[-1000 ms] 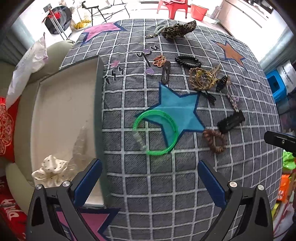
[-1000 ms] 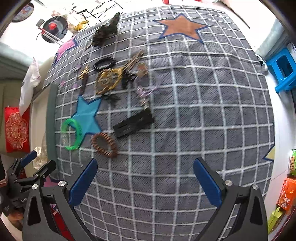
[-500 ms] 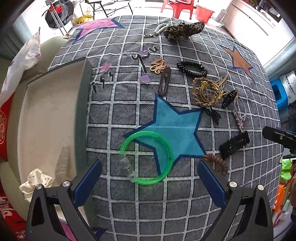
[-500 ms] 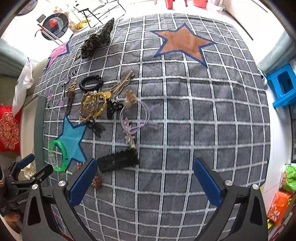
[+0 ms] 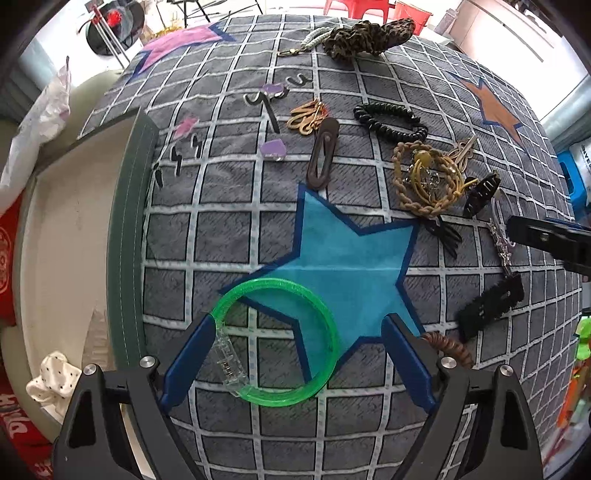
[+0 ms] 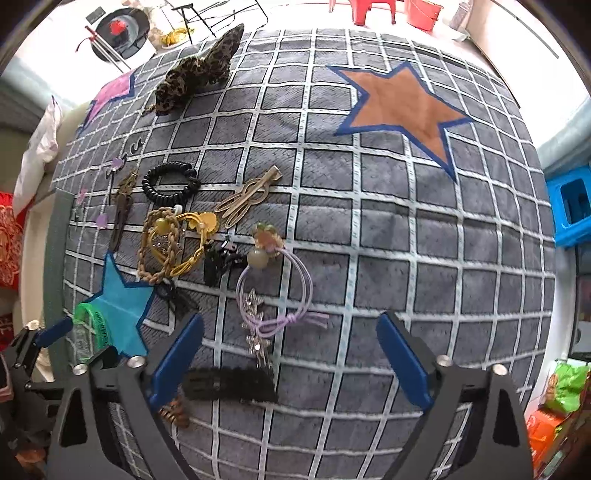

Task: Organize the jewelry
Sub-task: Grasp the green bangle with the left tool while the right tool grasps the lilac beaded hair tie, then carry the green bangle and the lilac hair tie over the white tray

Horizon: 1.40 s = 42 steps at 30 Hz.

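Note:
My left gripper (image 5: 295,328) is open and straddles a green bangle (image 5: 325,321) lying flat on the grey checked cloth by the blue star (image 5: 351,258); its left fingertip touches the bangle's clear clasp. The bangle also shows in the right wrist view (image 6: 88,325). My right gripper (image 6: 291,325) is open above a black hair clip (image 6: 229,384), a lilac hair tie (image 6: 280,284) and a star pin. Further off lie a black coil tie (image 5: 391,122), a braided gold bracelet (image 5: 424,181), a brown clip (image 5: 323,155) and a brown scrunchie (image 5: 447,343).
An open beige box (image 5: 70,236) with a green rim stands left of the cloth and holds a white dotted scrunchie (image 5: 51,376). A leopard scrunchie (image 5: 365,33) lies at the far edge. Small purple and black pieces (image 5: 273,149) are scattered near the box. An orange star patch (image 6: 402,107) lies far right.
Both grippers have moved forward and down over the cloth. The left one has come from beside the box to straddle the green bangle. The right one now hovers over the black clip.

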Each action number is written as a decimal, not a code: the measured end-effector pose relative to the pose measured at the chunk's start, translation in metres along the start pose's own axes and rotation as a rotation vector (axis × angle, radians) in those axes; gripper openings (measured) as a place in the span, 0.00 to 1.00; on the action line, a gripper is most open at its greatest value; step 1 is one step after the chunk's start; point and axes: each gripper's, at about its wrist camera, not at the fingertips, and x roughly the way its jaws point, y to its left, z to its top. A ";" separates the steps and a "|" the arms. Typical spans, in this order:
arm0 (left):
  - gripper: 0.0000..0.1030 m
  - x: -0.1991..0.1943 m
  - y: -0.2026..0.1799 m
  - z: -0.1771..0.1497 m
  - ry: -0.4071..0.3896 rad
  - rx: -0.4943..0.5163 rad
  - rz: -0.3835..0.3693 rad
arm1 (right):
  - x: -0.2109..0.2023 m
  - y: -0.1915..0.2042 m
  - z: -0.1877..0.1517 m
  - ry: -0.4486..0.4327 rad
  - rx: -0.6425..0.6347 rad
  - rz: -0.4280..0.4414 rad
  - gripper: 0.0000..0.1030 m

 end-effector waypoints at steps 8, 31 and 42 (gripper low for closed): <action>0.68 -0.003 -0.008 0.007 -0.015 -0.003 0.038 | 0.016 0.010 0.008 0.003 -0.016 -0.045 0.65; 0.07 -0.021 0.008 -0.007 -0.059 -0.013 -0.100 | -0.015 -0.014 0.016 -0.071 0.099 0.062 0.04; 0.07 -0.058 0.011 -0.023 -0.104 0.011 -0.130 | -0.041 -0.007 -0.027 -0.075 0.116 0.139 0.04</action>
